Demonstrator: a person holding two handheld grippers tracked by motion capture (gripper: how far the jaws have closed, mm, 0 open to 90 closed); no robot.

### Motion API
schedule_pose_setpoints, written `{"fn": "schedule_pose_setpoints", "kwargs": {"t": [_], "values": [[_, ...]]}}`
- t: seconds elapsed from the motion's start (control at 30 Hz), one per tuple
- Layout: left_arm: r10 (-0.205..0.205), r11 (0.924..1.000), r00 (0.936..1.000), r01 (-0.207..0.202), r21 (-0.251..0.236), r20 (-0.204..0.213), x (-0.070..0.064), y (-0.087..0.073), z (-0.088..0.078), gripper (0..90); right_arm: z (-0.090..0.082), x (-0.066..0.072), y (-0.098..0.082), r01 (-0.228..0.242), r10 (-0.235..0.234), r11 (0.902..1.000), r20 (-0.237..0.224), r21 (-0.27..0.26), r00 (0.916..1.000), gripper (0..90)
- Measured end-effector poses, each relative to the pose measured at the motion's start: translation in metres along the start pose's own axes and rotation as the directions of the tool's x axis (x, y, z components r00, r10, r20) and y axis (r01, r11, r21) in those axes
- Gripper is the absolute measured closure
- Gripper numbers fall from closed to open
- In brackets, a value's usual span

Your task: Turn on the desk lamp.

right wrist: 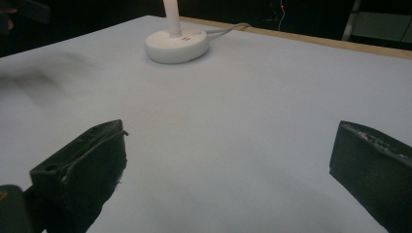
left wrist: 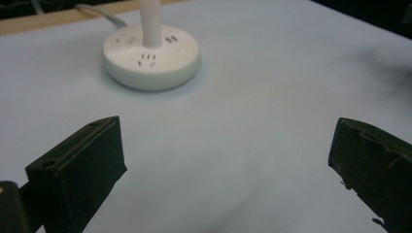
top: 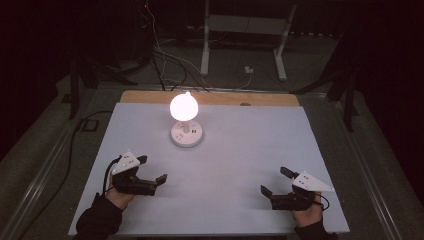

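- White round lamp base (top: 186, 134) stands on the bench (top: 240, 150), its bulb (top: 183, 106) glowing.
- Left tool (top: 152, 168) rests near the base, jaws spread wide, empty.
- Right tool (top: 275, 181) lies well apart from the base, jaws likewise wide, empty.

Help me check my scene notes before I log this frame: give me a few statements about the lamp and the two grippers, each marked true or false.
1. The lamp is lit. True.
2. The left gripper is shut on the lamp's stem. False: it is open, apart from the lamp.
3. The right gripper is open and holds nothing. True.
4. The lamp's round base lies tipped on its side. False: it sits flat on the table.
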State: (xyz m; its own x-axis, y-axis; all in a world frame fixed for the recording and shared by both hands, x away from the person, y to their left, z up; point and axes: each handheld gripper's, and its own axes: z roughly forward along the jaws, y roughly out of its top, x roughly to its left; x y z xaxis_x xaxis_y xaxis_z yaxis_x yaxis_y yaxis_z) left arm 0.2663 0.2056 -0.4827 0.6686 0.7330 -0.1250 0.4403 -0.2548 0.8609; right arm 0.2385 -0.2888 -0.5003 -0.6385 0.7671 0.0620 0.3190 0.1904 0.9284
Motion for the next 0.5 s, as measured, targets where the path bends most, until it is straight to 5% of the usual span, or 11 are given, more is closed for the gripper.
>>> {"fn": "schedule_pose_setpoints", "kwargs": {"t": [0.3, 0.5], "values": [[-0.002, 0.9959, 0.9958, -0.006, 0.09, 0.092, 0.006, -0.021, -0.003, 0.4, 0.001, 0.0, 0.0, 0.001, -0.001, 1.0, -0.004, 0.005, 1.0, 0.0], [0.002, 0.9861, 0.9967, -0.016, 0.166, 0.081, 0.005, -0.034, -0.004, 0.4, 0.001, 0.0, -0.001, -0.002, 0.002, 1.0, -0.006, 0.006, 1.0, 0.0]]}}
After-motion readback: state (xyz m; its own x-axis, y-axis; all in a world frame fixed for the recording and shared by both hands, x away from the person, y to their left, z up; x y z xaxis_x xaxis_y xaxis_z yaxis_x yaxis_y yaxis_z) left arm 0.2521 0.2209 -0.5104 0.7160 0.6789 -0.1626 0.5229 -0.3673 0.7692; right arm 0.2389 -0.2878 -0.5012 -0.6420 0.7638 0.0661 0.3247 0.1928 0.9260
